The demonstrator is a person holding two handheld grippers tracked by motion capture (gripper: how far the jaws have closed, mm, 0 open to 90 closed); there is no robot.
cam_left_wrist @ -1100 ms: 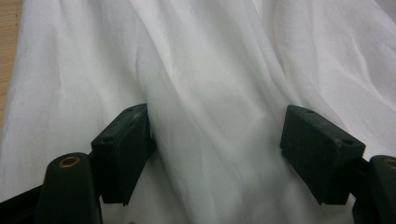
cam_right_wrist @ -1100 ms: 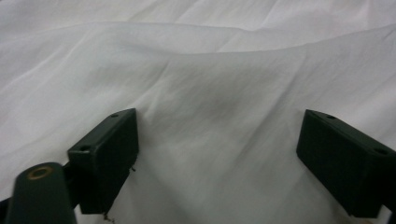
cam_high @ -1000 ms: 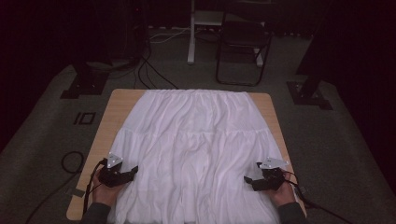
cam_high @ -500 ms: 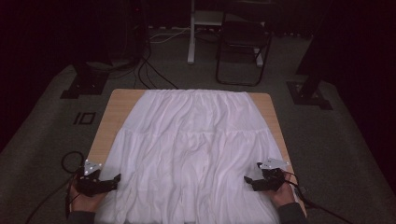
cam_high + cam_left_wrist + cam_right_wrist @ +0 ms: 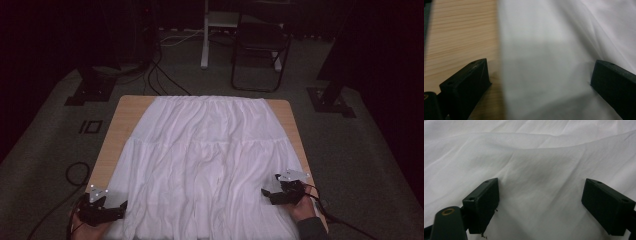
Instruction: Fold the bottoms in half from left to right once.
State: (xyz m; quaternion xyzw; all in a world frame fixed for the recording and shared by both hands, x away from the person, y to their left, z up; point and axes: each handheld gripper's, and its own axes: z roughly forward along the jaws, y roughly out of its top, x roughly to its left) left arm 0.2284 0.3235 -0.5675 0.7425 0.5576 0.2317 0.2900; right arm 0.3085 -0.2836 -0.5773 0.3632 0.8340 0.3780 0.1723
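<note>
Across the desk (image 5: 127, 112) lies a white skirt (image 5: 205, 160), spread flat. Left hand-held gripper (image 5: 539, 85), jaws just opened wide, straddles its near-left edge; right hand-held gripper (image 5: 540, 205) hovers open over its near-right hem.

One white cloth (image 5: 205, 165), one wooden table (image 5: 127, 112), two hand-held grippers (one left (image 5: 119, 209), one right (image 5: 267, 194)), one chair (image 5: 260, 45).

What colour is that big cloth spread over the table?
The cloth is plain white, with no pattern, gathered into soft folds. It shows best in the high view.
</note>
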